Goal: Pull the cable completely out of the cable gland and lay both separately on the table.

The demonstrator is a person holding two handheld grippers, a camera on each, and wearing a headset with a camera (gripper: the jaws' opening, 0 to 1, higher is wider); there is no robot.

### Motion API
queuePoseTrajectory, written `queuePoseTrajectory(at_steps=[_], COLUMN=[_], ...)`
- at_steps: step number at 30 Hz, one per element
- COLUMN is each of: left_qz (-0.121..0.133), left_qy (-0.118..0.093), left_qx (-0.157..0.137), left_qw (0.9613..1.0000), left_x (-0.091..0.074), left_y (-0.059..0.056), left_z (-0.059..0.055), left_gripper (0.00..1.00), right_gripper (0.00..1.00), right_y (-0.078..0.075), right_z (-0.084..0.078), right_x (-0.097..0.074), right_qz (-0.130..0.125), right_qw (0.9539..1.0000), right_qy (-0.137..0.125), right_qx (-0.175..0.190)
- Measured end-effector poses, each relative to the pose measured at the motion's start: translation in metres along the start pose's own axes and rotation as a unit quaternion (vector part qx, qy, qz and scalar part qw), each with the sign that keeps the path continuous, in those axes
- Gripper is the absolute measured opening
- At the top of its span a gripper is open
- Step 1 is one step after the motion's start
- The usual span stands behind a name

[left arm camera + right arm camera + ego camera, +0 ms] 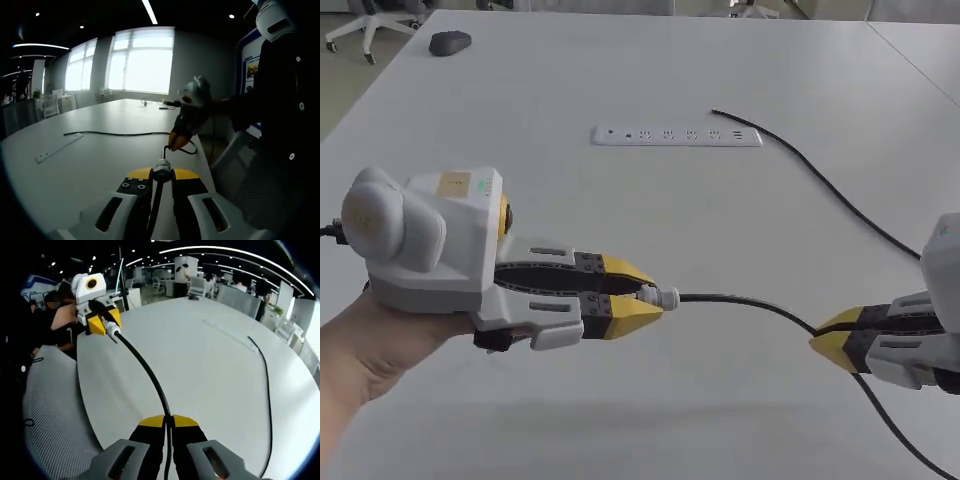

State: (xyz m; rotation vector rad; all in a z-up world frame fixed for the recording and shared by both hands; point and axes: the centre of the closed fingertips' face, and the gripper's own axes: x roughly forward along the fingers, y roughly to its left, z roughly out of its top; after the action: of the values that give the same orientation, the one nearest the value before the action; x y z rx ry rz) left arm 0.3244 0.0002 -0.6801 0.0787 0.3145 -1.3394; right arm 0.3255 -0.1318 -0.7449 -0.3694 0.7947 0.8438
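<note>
Head view has the small white cable gland (665, 296) pinched at the tips of the left gripper (655, 297). The yellow jaws are closed down narrow around it, and a hand (370, 350) supports the gripper from below. The black cable (740, 300) runs into the gland and comes out toward the right, sagging a little in the air. It reaches the right gripper (825, 342), whose jaws are clamped tight on it, well apart from the gland. Past that grip the cable drops away toward the lower right.

Left gripper view looks along its own jaws at the gland (161, 167) sitting between the tips, with a dark line of cable also lying back in the slot between the jaws. Right gripper view shows its tips (168, 421) squeezed together on the cable (145, 365), which arcs up to the gland (114, 331).

Both are held above the white table (570, 400). Farther back on it lies a white power strip (677, 136) with a black lead (820, 180) trailing off to the right; whether that lead is the same cable I cannot tell. A dark mouse (450, 42) sits near the far left corner.
</note>
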Motion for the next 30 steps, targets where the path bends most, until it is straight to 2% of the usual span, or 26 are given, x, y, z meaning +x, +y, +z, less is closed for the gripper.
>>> queuePoseTrajectory(at_steps=[4, 5, 6, 8, 11, 14, 16, 17, 18, 20, 21, 23, 24, 30], left_qz=[-0.001, 0.0, 0.001, 0.006, 0.003, 0.004, 0.002, 0.001, -0.002, -0.006, -0.007, -0.011, -0.011, -0.013], left_qy=[0.0, 0.0, -0.001, 0.001, -0.001, 0.002, 0.002, 0.004, 0.005, 0.004, 0.004, 0.004, 0.005, 0.009], left_qx=[0.001, 0.003, 0.002, 0.003, 0.002, 0.003, 0.005, 0.008, 0.007, 0.008, 0.008, 0.01, 0.011, 0.015], left_qw=[1.0, 1.0, 1.0, 1.0, 1.0, 1.0, 1.0, 1.0, 1.0, 0.9999, 0.9999, 0.9999, 0.9999, 0.9998], left_x=[-0.001, -0.001, -0.002, -0.002, -0.002, -0.002, -0.001, 0.0, 0.001, 0.002, 0.002, 0.003, 0.003, 0.003], left_y=[-0.001, 0.0, 0.001, 0.003, 0.001, 0.002, 0.001, 0.001, -0.001, -0.003, -0.004, -0.006, -0.007, -0.009], left_z=[0.001, 0.002, 0.002, 0.001, 0.002, 0.001, 0.002, 0.001, 0.001, 0.002, 0.003, 0.004, 0.004, 0.003], left_gripper=[0.15, 0.15, 0.15, 0.15, 0.15, 0.15, 0.15, 0.15, 0.15, 0.15, 0.15, 0.15, 0.15, 0.15], right_gripper=[0.0, 0.0, 0.0, 0.0, 0.0, 0.11, 0.19, 0.21, 0.21, 0.22, 0.23, 0.26, 0.25, 0.17], right_y=[0.001, 0.002, 0.001, 0.001, -0.004, -0.001, 0.007, 0.01, 0.017, 0.034, 0.046, 0.059, 0.065, 0.073], right_z=[-0.002, 0.0, -0.001, 0.001, 0.007, 0.013, 0.019, 0.024, 0.026, 0.044, 0.052, 0.067, 0.072, 0.092], right_x=[0.001, 0.002, 0.001, 0.001, -0.003, -0.004, -0.004, -0.004, -0.004, -0.005, -0.004, -0.003, -0.002, 0.009], right_qz=[0.004, 0.011, 0.003, 0.006, -0.006, 0.004, 0.019, 0.019, 0.03, 0.047, 0.061, 0.066, 0.073, 0.08], right_qw=[0.9999, 0.9993, 0.9996, 0.9997, 0.9996, 0.9993, 0.9987, 0.9976, 0.997, 0.9922, 0.9891, 0.9829, 0.981, 0.976], right_qy=[0.004, 0.0, 0.0, -0.006, -0.022, -0.036, -0.044, -0.053, -0.049, -0.082, -0.09, -0.112, -0.114, -0.127], right_qx=[-0.012, -0.037, -0.027, -0.022, -0.017, -0.006, -0.02, -0.039, -0.051, -0.08, -0.099, -0.131, -0.139, -0.157])
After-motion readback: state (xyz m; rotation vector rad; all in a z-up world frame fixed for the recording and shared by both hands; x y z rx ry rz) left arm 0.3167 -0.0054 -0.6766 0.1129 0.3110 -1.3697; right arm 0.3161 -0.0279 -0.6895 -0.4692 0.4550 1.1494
